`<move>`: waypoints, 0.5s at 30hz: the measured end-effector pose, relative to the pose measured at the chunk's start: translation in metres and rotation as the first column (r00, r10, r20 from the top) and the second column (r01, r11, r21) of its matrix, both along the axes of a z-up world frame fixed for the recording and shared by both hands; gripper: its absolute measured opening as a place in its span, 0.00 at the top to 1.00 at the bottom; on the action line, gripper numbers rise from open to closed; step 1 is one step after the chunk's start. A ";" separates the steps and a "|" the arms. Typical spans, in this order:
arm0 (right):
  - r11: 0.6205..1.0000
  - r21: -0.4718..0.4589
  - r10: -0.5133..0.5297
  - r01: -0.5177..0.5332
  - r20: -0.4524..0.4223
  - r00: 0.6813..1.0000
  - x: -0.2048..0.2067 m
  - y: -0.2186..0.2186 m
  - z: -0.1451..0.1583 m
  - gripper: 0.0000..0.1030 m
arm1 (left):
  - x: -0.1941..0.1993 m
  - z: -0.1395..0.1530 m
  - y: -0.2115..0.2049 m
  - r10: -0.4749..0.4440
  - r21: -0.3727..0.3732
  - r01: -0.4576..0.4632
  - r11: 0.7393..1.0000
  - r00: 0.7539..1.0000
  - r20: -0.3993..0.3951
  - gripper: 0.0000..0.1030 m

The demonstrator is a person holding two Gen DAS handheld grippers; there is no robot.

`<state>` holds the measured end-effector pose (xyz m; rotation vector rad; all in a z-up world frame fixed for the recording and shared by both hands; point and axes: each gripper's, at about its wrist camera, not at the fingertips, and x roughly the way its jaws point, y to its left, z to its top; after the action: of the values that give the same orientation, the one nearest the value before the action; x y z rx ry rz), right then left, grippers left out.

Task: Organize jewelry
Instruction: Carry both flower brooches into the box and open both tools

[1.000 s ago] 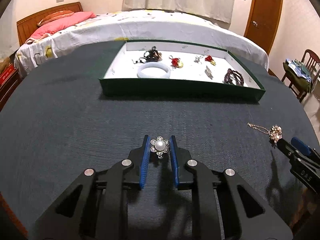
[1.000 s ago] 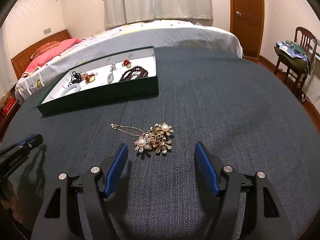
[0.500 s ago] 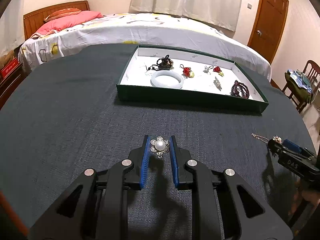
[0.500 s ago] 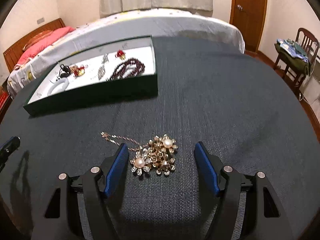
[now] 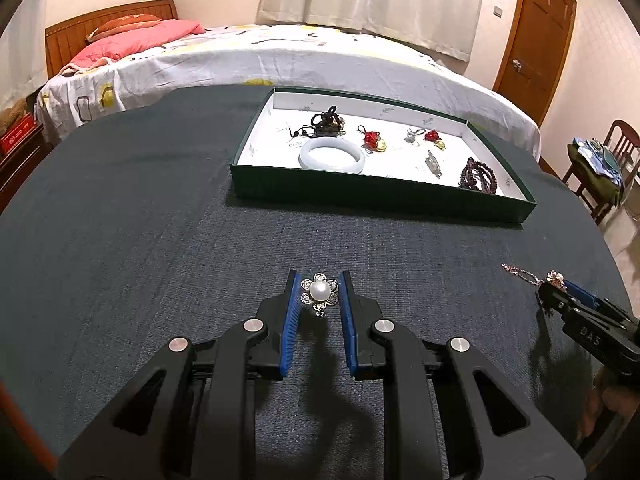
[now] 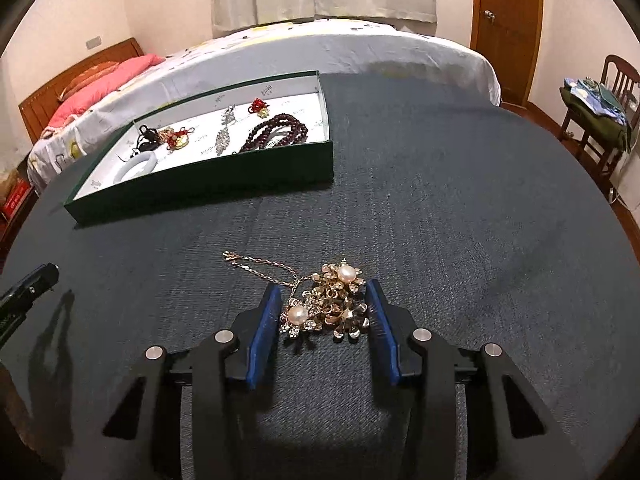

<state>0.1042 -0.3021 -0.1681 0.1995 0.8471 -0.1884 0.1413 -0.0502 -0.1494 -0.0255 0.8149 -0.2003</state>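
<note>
My left gripper (image 5: 320, 286) is shut on a silver flower brooch with a pearl (image 5: 319, 293) and holds it above the dark table. My right gripper (image 6: 323, 300) has its jaws closed in around a gold pearl-and-flower necklace (image 6: 329, 306) that lies on the table, its chain (image 6: 260, 266) trailing left; the pads touch or nearly touch the cluster. In the left wrist view the right gripper (image 5: 554, 286) shows at the right by the necklace (image 5: 555, 277). The green jewelry tray (image 5: 380, 194) stands at the far side with several pieces inside.
The tray (image 6: 208, 196) holds a white bangle (image 5: 332, 155), dark red beads (image 6: 276, 132), red charms and a silver pendant. The round table (image 5: 120, 220) has a dark cloth. A bed (image 5: 280, 60) stands behind it and a chair (image 6: 600, 120) to the right.
My right gripper's jaws have closed from wide open to around the gold necklace and moved forward over it. My left gripper has carried the brooch nearer the tray.
</note>
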 end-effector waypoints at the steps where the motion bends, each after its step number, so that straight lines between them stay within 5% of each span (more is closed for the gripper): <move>1: 1.000 0.000 0.000 0.000 0.006 1.000 -0.001 0.001 0.001 0.57 | -0.001 0.000 -0.001 0.001 0.000 -0.001 1.000 1.000 0.002 0.81; 15: 0.999 -0.006 0.039 -0.038 0.143 0.989 -0.009 0.011 0.048 0.57 | -0.001 0.016 -0.003 -0.009 -0.013 0.009 1.000 0.999 0.035 0.81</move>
<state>0.0948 -0.2913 -0.1196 0.1914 0.7075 -0.1376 0.1405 -0.0530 -0.1330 -0.0303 0.7794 -0.2139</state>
